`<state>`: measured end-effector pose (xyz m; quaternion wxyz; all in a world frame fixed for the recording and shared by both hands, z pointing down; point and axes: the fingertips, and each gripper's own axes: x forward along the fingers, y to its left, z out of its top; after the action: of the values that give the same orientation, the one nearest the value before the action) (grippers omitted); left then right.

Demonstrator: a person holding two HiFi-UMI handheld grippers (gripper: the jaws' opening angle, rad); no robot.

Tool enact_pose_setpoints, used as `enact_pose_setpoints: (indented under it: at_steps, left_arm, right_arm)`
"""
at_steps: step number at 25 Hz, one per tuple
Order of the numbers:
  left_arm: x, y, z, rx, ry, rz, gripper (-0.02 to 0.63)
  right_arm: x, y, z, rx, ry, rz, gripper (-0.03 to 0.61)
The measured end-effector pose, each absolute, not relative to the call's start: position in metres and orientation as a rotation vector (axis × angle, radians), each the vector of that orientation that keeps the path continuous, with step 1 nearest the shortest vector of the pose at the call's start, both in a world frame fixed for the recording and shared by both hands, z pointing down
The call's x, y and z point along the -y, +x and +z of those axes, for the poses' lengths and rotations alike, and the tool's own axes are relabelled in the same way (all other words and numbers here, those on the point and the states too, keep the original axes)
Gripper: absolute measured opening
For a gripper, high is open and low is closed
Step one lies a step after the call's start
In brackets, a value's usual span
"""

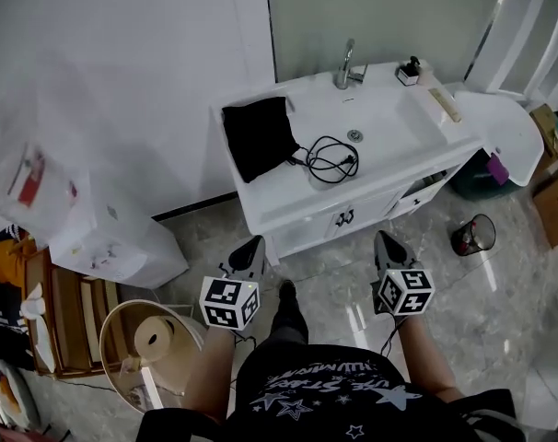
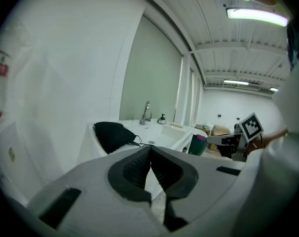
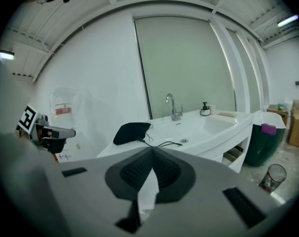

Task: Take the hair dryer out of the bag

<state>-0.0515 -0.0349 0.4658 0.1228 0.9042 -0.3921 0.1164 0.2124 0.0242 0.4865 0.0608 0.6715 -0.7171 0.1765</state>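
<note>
A black bag (image 1: 258, 136) lies on the left end of the white vanity top (image 1: 288, 205), also seen in the left gripper view (image 2: 112, 135) and the right gripper view (image 3: 132, 132). A coiled black cord (image 1: 331, 161) (image 3: 165, 143) runs out of the bag beside the basin drain. No hair dryer body shows. My left gripper (image 1: 256, 241) (image 2: 150, 148) and right gripper (image 1: 383, 238) (image 3: 152, 149) are both shut and empty. They hang over the floor in front of the vanity, pointing at it, well short of the bag.
A faucet (image 1: 345, 67) and soap bottle (image 1: 409, 70) stand at the basin's back. A round bin with a paper roll (image 1: 155, 337) sits at my left, with white plastic bags (image 1: 104, 219) beyond. A green bin (image 1: 482, 175), small mesh basket (image 1: 472, 236) and cardboard boxes (image 1: 555, 201) stand right.
</note>
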Motion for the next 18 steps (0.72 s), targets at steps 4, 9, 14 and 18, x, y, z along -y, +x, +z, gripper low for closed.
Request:
enact_pose_setpoints:
  at_steps: [4, 9, 14, 18]
  left_arm:
    - [0.09, -0.049, 0.468, 1.143, 2.641, 0.353, 0.011]
    - [0.141, -0.044, 0.481, 1.106, 2.642, 0.427, 0.012]
    - [0.181, -0.038, 0.503, 1.062, 2.675, 0.584, 0.055]
    - [0.21, -0.033, 0.524, 1.046, 2.703, 0.676, 0.147]
  right_arm:
    - [0.034, 0.205, 0.482, 2.17, 2.02, 0.525, 0.006]
    - [0.092, 0.197, 0.477, 2.16, 1.992, 0.514, 0.006]
    - [0.135, 0.193, 0.477, 2.138, 1.992, 0.544, 0.006]
    - [0.164, 0.198, 0.473, 2.11, 2.034, 0.556, 0.006]
